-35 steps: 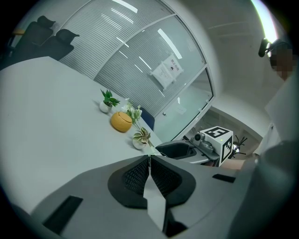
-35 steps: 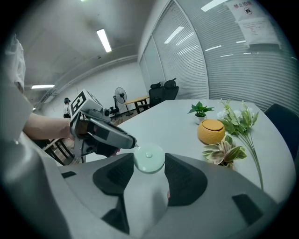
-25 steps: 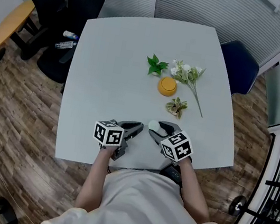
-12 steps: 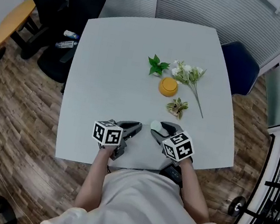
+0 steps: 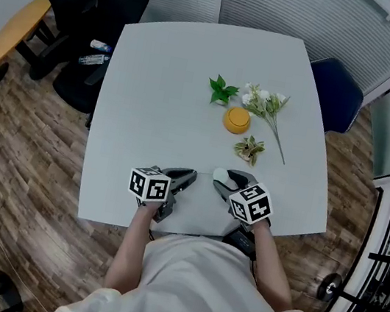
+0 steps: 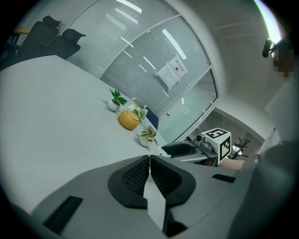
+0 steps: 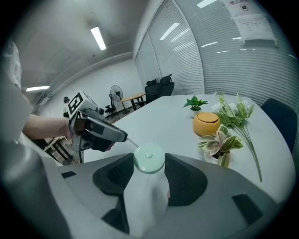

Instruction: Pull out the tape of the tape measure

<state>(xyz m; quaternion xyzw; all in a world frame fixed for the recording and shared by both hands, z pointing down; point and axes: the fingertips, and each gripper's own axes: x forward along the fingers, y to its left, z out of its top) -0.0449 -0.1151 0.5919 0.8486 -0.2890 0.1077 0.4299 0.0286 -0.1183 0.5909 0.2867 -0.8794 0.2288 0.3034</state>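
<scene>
Right gripper (image 7: 148,163) clamps tape measure case (image 7: 149,158) as anchor; left gripper (image 6: 149,161), just beside, closed on tape end (image 7: 131,142) for pulling

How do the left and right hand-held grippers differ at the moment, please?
The left hand-held gripper has its jaws together, pinching the thin tape; the right hand-held gripper has its jaws wide, clamping the round tape measure. Both sit at the table's near edge, tips facing each other.

Mid-frame on the white table (image 5: 151,106), an orange pot (image 5: 236,119) sits between a small green plant (image 5: 221,90), a white flower sprig (image 5: 267,104) and a variegated plant (image 5: 248,150); black office chairs (image 5: 103,1) stand upper left.
</scene>
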